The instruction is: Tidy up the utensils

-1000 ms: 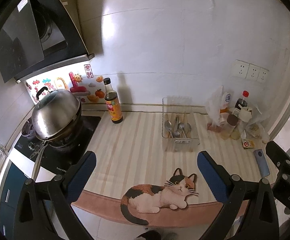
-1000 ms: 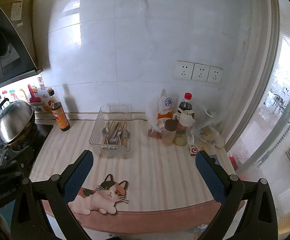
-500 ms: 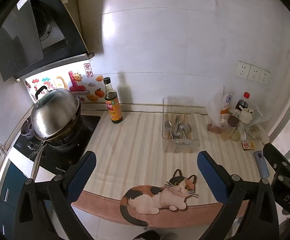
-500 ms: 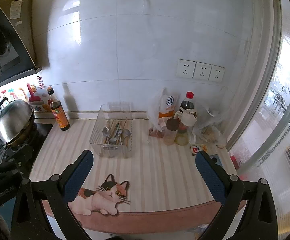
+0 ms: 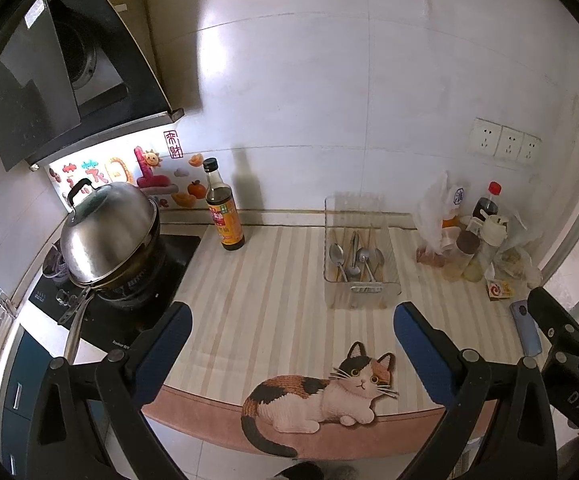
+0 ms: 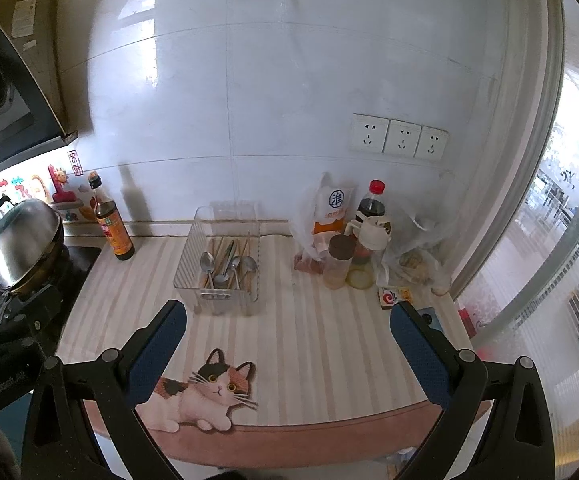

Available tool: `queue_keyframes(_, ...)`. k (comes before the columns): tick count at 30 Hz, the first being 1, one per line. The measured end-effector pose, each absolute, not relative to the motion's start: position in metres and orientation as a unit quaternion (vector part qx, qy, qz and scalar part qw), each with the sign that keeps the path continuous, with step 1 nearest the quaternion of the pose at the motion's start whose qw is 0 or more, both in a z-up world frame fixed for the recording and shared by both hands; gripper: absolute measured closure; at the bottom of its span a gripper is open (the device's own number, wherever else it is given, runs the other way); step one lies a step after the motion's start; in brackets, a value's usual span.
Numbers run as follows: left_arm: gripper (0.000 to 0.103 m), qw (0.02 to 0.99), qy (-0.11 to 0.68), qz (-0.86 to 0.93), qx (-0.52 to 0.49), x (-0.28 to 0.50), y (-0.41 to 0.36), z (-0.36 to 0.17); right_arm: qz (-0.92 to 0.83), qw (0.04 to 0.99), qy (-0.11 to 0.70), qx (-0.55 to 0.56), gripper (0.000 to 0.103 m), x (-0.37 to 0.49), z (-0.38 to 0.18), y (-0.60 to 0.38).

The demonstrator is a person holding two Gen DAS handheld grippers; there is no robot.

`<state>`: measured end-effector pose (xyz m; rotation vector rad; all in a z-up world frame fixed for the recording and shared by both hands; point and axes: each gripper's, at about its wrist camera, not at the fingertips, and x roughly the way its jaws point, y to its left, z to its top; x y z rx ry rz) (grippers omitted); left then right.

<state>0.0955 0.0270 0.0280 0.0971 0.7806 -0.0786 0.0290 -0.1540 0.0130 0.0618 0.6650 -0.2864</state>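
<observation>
Utensils: metal spoons, chopsticks in clear bin; both grippers agape, empty.

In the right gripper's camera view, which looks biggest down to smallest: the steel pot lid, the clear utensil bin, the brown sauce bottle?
1. clear utensil bin
2. steel pot lid, close to it in size, but partly cut off at the fisheye edge, so unsure
3. brown sauce bottle

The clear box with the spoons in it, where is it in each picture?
Left wrist view: the clear box sits right of centre on the striped counter, just beyond the right finger of the open left gripper.
Right wrist view: the clear box sits left of centre, just beyond the left finger of the open right gripper.
Shared landmark: the cat picture at the counter's front edge, nearer the camera than the box.
</observation>
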Motion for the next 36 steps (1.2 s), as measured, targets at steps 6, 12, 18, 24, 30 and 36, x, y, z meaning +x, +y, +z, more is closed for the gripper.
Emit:
queue_keyframes(6, 0.000, 0.920, 0.387, -0.040, 0.047, 0.102, 0.027, 0.022, -0.140, 0.935, 0.326, 0.028, 0.000, 0.033, 0.012, -0.156)
queue_keyframes(12, 0.000, 0.919, 0.389, -0.039, 0.046, 0.105, 0.028, 0.021, -0.139, 0.934, 0.327, 0.027, 0.000, 0.034, 0.011, -0.156)
queue_keyframes(18, 0.000, 0.919, 0.389, -0.041, 0.048, 0.106, 0.029, 0.020, -0.137, 0.934, 0.330, 0.026, 0.000, 0.037, 0.010, -0.156)
queue_keyframes(24, 0.000, 0.919, 0.389, -0.041, 0.047, 0.106, 0.029, 0.021, -0.137, 0.933, 0.331, 0.026, 0.000, 0.040, 0.009, -0.156)
queue_keyframes(30, 0.000, 0.918, 0.391, -0.041, 0.046, 0.107, 0.030, 0.019, -0.136, 0.933, 0.332, 0.027, 0.000, 0.042, 0.009, -0.157)
queue_keyframes(36, 0.000, 0.919, 0.390, -0.044, 0.041, 0.105, 0.032, 0.014, -0.137, 0.933, 0.333, 0.025, 0.000, 0.042, 0.008, -0.158)
